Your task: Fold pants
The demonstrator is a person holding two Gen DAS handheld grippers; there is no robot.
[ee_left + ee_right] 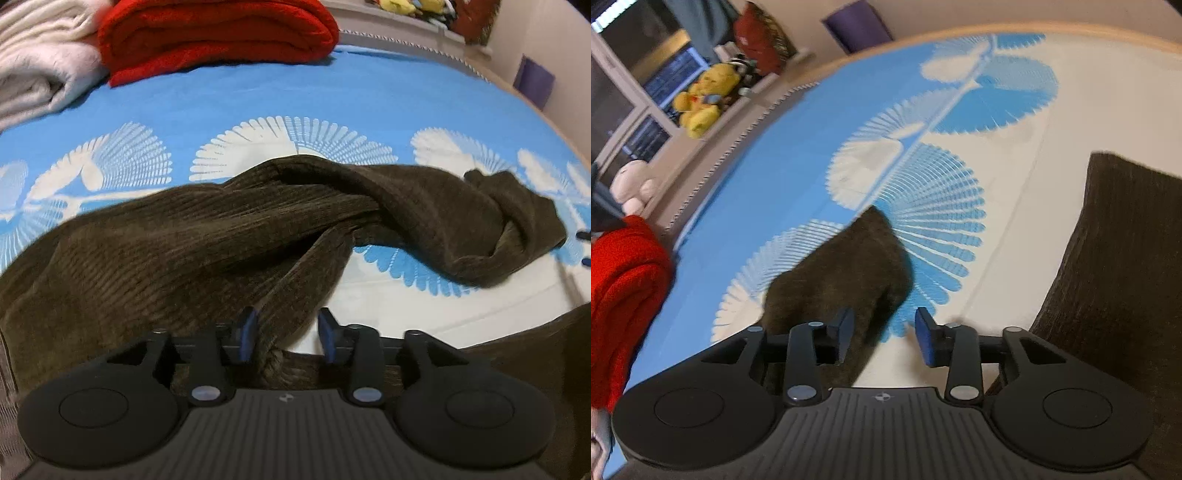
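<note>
Dark brown corduroy pants point(207, 240) lie rumpled and twisted across a blue bedsheet with white fan patterns point(258, 96). One leg curls to the right point(517, 221). My left gripper point(286, 328) is open, its jaws standing either side of a fold of the fabric near the front edge. In the right wrist view one pants leg end point(849, 273) lies under my right gripper point(884, 334), which is open and just above the cloth. Another part of the pants point(1119, 258) lies at the right.
A folded red blanket point(221, 33) and a white blanket point(40, 62) sit at the back left of the bed. A yellow plush toy point(705, 96) and a white one point(633, 184) sit on a ledge beyond the bed. A purple object point(857, 26) stands by the wall.
</note>
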